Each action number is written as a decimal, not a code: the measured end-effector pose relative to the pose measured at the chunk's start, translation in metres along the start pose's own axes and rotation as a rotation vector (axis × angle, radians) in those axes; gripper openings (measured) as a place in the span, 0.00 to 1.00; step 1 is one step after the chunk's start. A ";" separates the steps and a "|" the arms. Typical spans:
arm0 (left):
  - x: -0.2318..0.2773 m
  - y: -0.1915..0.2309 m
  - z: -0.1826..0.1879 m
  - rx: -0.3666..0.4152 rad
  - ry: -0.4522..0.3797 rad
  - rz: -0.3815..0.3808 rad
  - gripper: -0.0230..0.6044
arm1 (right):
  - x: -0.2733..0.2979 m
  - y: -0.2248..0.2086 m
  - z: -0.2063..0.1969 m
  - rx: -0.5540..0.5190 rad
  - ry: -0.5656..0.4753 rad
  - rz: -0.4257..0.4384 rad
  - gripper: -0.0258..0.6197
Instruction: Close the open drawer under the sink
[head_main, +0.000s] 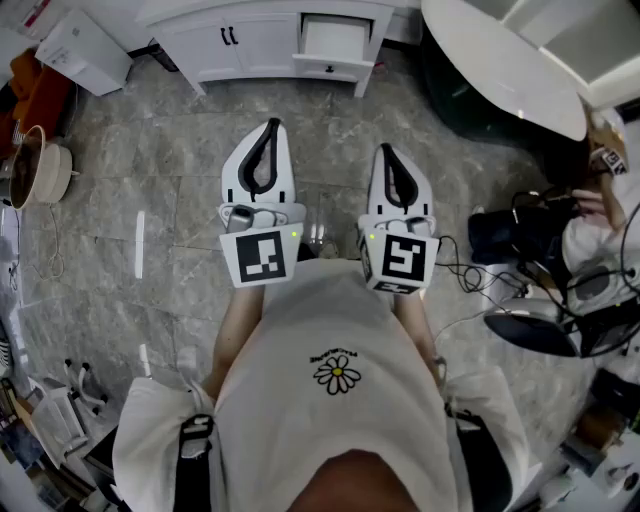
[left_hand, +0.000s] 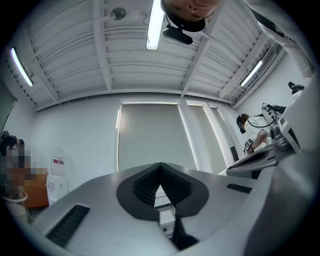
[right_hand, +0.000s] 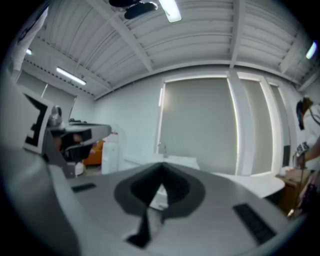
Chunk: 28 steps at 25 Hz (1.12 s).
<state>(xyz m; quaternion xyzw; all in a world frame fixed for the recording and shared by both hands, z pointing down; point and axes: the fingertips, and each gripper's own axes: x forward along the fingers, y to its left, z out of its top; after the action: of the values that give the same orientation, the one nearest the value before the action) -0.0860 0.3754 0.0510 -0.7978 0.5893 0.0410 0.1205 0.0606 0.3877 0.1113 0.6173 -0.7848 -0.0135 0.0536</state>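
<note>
Since your left gripper (head_main: 271, 125) and right gripper (head_main: 386, 150) have shut, empty fingers, push the open white rectangular drawer (head_main: 333, 42) front squarely

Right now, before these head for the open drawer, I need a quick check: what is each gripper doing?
Left gripper: closed, holding nothing.
Right gripper: closed, holding nothing.

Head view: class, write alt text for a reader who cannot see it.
A person in a white shirt holds a left gripper and a right gripper side by side, jaws shut and empty, aimed across a grey floor at a white cabinet whose drawer stands open.
</note>
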 end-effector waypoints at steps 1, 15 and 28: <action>0.002 0.001 0.001 -0.010 -0.004 -0.001 0.07 | 0.003 -0.001 0.000 0.003 0.001 0.000 0.09; 0.017 0.013 0.008 0.048 -0.038 0.021 0.07 | 0.009 -0.012 -0.011 0.063 0.020 0.037 0.09; 0.025 0.021 -0.013 0.028 -0.021 0.058 0.07 | 0.023 -0.005 -0.021 0.053 0.013 0.076 0.09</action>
<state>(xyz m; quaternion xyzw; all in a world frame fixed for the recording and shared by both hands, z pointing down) -0.0996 0.3430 0.0549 -0.7781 0.6116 0.0444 0.1366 0.0621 0.3653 0.1329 0.5881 -0.8075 0.0133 0.0428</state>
